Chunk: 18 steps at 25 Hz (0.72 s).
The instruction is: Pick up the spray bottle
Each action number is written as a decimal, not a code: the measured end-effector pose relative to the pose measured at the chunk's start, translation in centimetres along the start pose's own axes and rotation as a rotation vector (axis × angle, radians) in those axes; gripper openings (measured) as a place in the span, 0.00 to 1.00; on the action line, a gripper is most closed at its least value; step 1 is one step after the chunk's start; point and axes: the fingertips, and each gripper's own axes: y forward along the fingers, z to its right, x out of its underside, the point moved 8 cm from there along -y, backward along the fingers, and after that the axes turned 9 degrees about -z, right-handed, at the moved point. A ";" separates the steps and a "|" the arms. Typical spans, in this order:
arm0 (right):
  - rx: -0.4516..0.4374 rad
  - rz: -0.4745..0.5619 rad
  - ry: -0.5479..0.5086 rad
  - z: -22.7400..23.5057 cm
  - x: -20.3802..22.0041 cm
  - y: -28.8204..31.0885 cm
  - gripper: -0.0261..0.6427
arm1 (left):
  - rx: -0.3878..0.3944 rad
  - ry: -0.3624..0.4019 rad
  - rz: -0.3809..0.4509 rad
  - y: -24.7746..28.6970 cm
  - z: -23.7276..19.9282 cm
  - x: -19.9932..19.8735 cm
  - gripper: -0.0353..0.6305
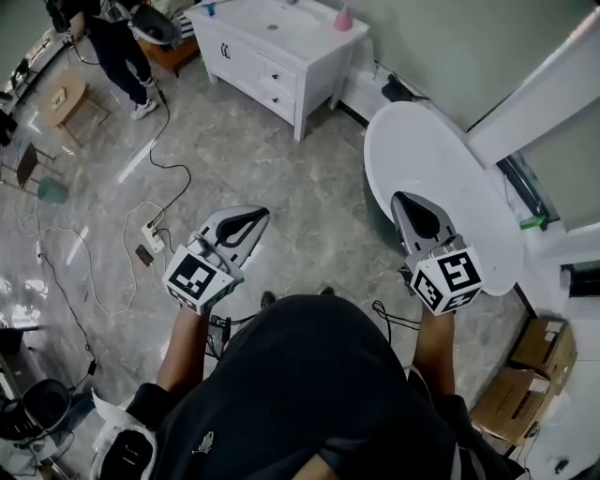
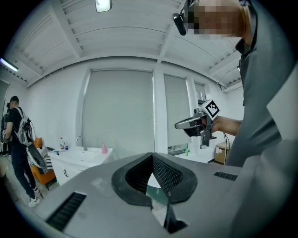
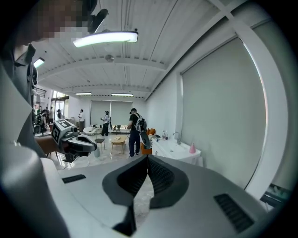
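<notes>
Task thing: no bottle can be read for certain as the sprayer; a pink bottle [image 1: 344, 19] stands at the far right corner of the sink desk [image 1: 314, 39]; a green bottle [image 1: 532, 222] sits on the window ledge beyond the round desk [image 1: 450, 159]; both are too small to show a trigger head.

Left tongs [image 2: 151, 157]: clenched tip to tip with nothing between the pads; carried idle, probably because nothing is within reach yet.

Right tongs [image 3: 148, 159]: likewise clenched and empty; in the head view their tips hang over the near edge of the round desk without touching it.

Why held so: both tools point forward and a little downward at about waist level, side by side and well apart; this reads as a carrying pose while the person faces the sink desk, not as a reach.

Arm pose: the left forearm [image 1: 186, 349] and the right forearm [image 1: 433, 352] run forward from the body, elbows bent and close to the sides; each hand sits hidden under its marker cube; the left gripper view shows the right hand [image 2: 220, 124] wrapped round its handle.

Distance to goal: the floor [image 1: 281, 169] lies open between the person and the sink desk; the pink bottle is well apart from both tongs.

Next need, as a judgement: close in on the chosen bottle and release one pair of tongs before the grasp.

Hazard: cables and a power strip [image 1: 150, 234] lie on the floor to the left; another person [image 1: 117, 42] stands near the sink desk's left end.
</notes>
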 end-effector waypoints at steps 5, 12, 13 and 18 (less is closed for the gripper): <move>-0.015 -0.010 0.020 4.8 1.0 0.6 0.05 | 0.000 -0.005 -0.014 4.0 1.3 -1.2 0.06; -0.058 0.006 0.018 9.0 2.0 0.4 0.05 | -0.015 -0.003 -0.038 8.5 2.9 -2.7 0.06; -0.060 0.007 0.020 9.7 2.3 0.3 0.05 | -0.012 -0.004 -0.040 9.2 3.3 -3.0 0.06; -0.055 -0.003 0.039 12.2 3.8 -0.3 0.05 | -0.006 -0.008 -0.048 11.3 4.5 -3.9 0.06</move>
